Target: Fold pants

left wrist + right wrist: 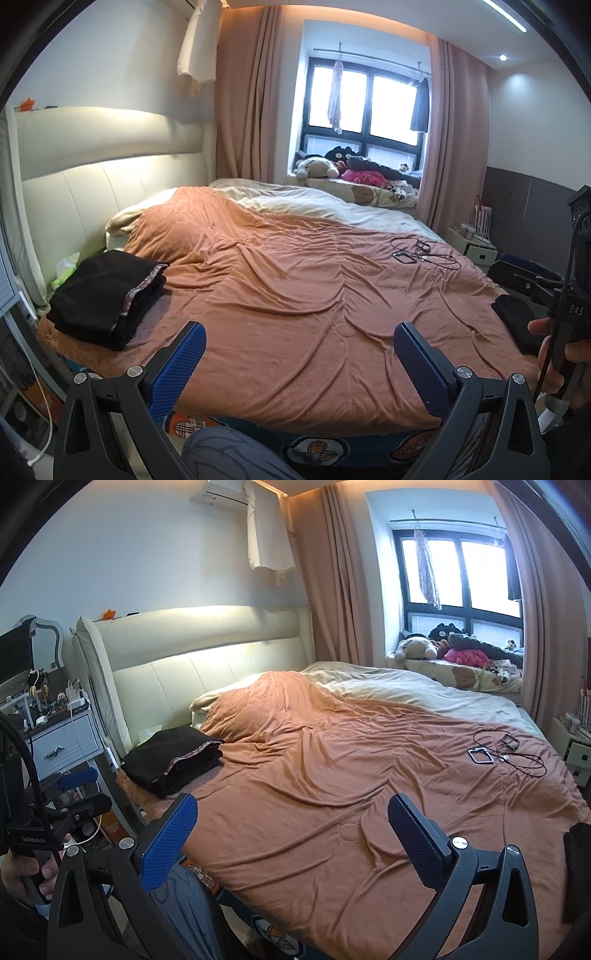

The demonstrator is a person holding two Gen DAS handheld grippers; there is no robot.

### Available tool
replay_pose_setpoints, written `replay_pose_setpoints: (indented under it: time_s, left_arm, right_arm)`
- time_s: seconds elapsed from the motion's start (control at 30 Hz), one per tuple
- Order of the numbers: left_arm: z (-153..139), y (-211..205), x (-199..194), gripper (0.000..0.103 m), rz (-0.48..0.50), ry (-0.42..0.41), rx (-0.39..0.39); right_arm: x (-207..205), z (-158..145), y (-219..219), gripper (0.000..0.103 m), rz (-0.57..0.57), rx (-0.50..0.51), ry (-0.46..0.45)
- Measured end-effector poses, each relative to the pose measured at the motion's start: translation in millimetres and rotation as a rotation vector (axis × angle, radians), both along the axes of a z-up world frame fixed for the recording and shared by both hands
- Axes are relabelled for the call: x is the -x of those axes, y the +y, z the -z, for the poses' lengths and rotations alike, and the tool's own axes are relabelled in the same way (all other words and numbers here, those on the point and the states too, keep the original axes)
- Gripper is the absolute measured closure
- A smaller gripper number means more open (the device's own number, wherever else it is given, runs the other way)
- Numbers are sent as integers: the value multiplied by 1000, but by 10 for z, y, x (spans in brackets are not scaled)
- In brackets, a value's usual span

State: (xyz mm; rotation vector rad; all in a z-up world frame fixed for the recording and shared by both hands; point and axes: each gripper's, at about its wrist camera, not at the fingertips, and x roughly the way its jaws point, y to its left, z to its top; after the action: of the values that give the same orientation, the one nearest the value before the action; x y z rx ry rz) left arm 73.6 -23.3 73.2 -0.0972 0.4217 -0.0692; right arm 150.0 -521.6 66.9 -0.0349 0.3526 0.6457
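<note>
Both grippers held above the near edge of the bed, nothing between their fingers. Left gripper: blue-padded fingers spread wide, empty, filling the bottom of its own view. Right gripper: likewise spread wide and empty at the bottom of its view.

Folded black pants lie on the orange blanket at the left of the frame, near the cream headboard; a patterned lining edge shows along the fold. Same bundle sits at centre left in the right wrist view.

A second dark garment lies at the blanket's right edge, just beside the person's right hand on the other handle. In the right wrist view the left hand grips its handle at lower left.

Black cables and a small device rest on the blanket at right of centre. Cream duvet behind. Stuffed toys on the window ledge, upper centre. Pink curtains either side of the window.
</note>
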Motion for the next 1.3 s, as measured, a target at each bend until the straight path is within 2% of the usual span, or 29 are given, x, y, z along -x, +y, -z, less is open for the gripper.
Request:
replay_pose_setpoints:
  time_s: [0.4, 0.73, 1.1, 1.3]
  left_arm:
    - [184, -182, 505, 1, 2, -50, 22]
    - [216, -253, 830, 1, -30, -99, -27]
    - [364, -442, 885, 1, -51, -95, -109]
    - [456, -488, 823, 0, -21, -78, -70]
  right_arm:
    - [586, 298, -270, 0, 54, -23, -5]
    - [1045, 454, -447, 0, 85, -50, -33]
    - [1232, 595, -503, 0, 150, -41, -56]
    - [1236, 659, -487, 0, 171, -34, -75]
